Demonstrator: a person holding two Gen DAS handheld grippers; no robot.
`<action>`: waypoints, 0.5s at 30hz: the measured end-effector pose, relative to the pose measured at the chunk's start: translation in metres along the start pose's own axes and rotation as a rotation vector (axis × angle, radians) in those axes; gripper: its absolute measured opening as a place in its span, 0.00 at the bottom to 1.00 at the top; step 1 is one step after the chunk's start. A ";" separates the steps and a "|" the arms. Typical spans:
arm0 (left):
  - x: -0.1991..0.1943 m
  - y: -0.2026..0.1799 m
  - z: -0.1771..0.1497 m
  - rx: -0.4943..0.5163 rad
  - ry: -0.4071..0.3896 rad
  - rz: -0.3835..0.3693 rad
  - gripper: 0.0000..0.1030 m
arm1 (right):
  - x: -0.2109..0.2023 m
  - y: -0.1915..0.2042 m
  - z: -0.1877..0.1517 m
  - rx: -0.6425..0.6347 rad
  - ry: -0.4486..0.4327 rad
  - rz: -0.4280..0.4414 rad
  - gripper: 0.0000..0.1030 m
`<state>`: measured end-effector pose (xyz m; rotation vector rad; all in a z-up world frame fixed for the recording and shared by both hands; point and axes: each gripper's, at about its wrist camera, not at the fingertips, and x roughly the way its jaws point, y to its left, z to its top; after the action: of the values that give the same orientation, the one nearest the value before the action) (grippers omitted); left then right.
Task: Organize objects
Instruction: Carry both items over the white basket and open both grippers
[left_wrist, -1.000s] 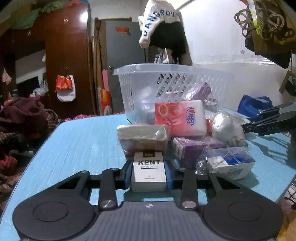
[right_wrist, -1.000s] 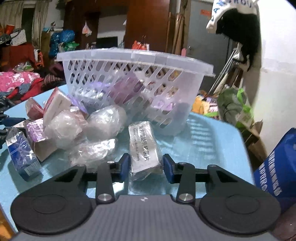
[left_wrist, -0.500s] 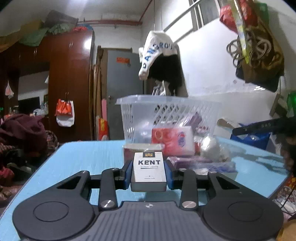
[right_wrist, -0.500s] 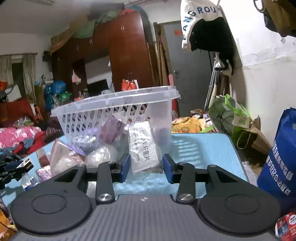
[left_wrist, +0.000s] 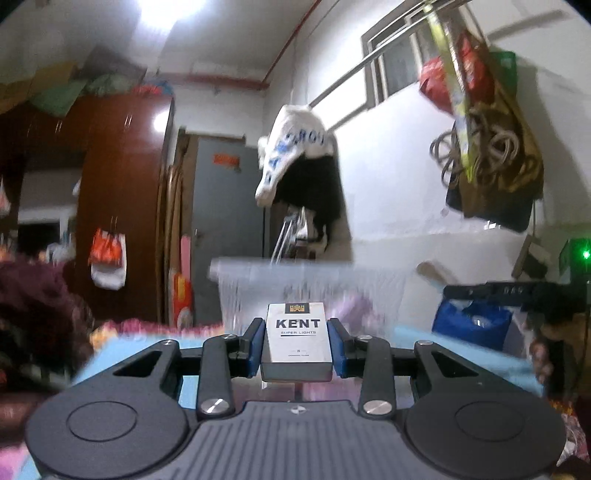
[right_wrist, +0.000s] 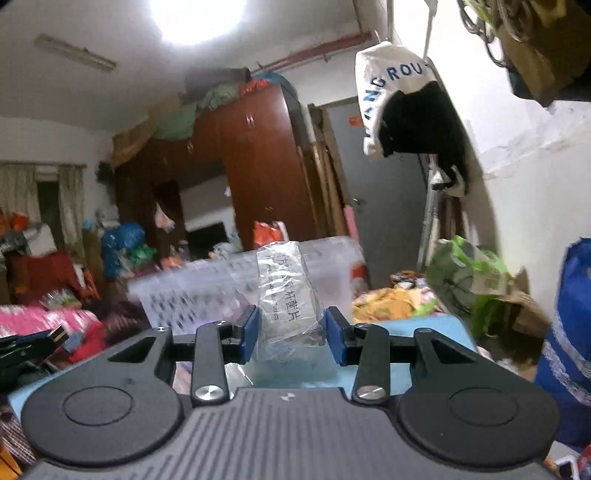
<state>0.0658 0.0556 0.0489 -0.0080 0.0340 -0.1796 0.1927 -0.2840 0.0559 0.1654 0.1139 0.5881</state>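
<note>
My left gripper (left_wrist: 295, 345) is shut on a white KENT cigarette pack (left_wrist: 296, 338), held upright and lifted off the blue table (left_wrist: 122, 354). Behind it, blurred, stands the clear plastic basket (left_wrist: 310, 280). My right gripper (right_wrist: 291, 338) is shut on a clear plastic-wrapped box with Chinese print (right_wrist: 286, 295), raised in front of the same basket (right_wrist: 207, 284). The other gripper (left_wrist: 517, 293) shows at the right edge of the left wrist view, and at the left edge of the right wrist view as a black tip (right_wrist: 33, 341).
Behind the basket are a grey door (left_wrist: 225, 229) and a brown wardrobe (left_wrist: 122, 206). Clothes hang on the white wall (right_wrist: 413, 99). A blue bag (right_wrist: 570, 343) stands right of the table, a green bag (right_wrist: 469, 273) on the floor beyond. Clothes piles fill the left.
Both grippers rose with their loads and tilted up; the basket and the heap of packets on the table dropped low in both views. Each grip is unchanged.
</note>
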 end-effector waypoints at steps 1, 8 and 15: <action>0.006 -0.002 0.015 0.006 -0.011 -0.003 0.39 | 0.003 0.008 0.010 -0.032 -0.019 -0.014 0.42; 0.112 -0.008 0.099 -0.003 0.107 0.014 0.39 | 0.087 0.051 0.078 -0.201 0.141 -0.100 0.42; 0.179 -0.016 0.085 0.025 0.213 0.096 0.39 | 0.137 0.043 0.077 -0.210 0.268 -0.149 0.42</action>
<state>0.2421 0.0087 0.1284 0.0380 0.2443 -0.0841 0.2943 -0.1814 0.1313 -0.1257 0.3204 0.4679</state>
